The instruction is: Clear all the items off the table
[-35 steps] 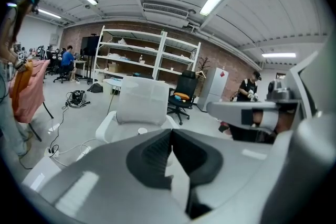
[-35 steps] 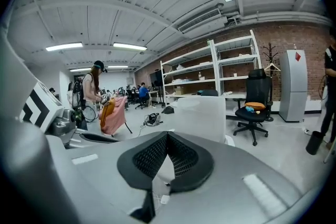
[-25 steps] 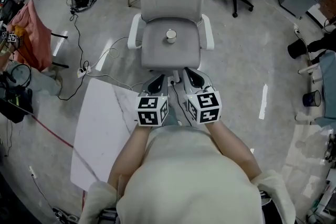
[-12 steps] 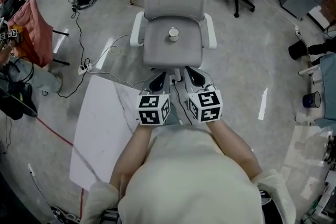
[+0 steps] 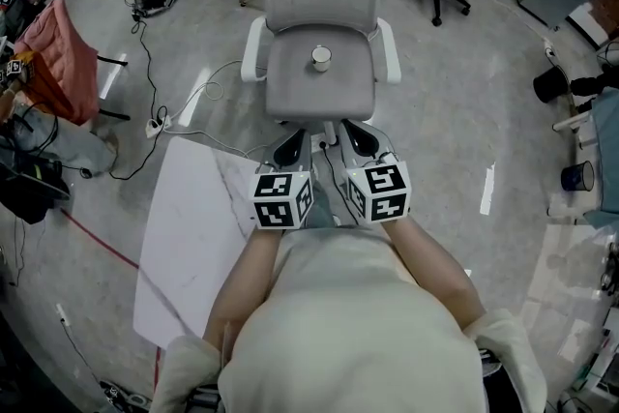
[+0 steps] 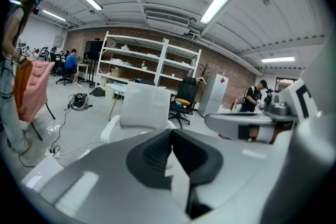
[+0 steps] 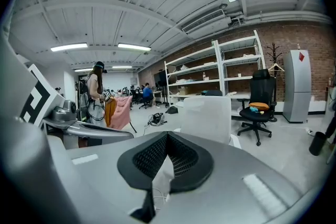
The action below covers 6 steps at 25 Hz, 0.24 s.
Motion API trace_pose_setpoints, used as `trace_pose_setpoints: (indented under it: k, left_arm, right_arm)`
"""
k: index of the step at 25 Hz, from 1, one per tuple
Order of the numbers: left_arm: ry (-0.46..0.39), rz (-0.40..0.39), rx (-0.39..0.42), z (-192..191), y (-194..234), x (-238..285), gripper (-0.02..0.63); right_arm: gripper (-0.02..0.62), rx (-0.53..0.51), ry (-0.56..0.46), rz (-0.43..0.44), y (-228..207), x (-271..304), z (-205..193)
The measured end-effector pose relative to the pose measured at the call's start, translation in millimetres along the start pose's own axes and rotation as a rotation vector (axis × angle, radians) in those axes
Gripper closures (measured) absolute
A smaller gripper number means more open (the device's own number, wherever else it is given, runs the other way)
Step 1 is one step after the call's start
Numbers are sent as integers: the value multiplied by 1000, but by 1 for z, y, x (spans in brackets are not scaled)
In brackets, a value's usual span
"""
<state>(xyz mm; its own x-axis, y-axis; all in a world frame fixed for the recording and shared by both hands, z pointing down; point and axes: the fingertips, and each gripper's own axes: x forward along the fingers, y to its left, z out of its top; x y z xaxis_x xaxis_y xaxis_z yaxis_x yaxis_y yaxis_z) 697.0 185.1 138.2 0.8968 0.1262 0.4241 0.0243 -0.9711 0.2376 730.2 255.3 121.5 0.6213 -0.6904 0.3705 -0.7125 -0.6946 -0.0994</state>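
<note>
Left hand-held gripper [image 5: 288, 151] and right hand-held gripper [image 5: 358, 141], both closed on nothing, point at an office chair [image 5: 319, 97] whose small round object [image 5: 321, 58] is too small to identify

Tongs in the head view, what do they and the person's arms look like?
Both the left tongs and right tongs have light grey bodies with black ribbed pads at the tip. Each carries a white cube printed with black square markers. The person wears a cream top.
</note>
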Motion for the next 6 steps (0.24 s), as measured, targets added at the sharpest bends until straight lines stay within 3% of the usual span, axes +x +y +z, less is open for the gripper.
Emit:
trace_pose_setpoints:
  k: [6]
  left_arm:
    - [-10, 2, 5, 6, 0, 1, 597]
  right_arm:
    - [598, -5, -5, 10, 2, -1, 3]
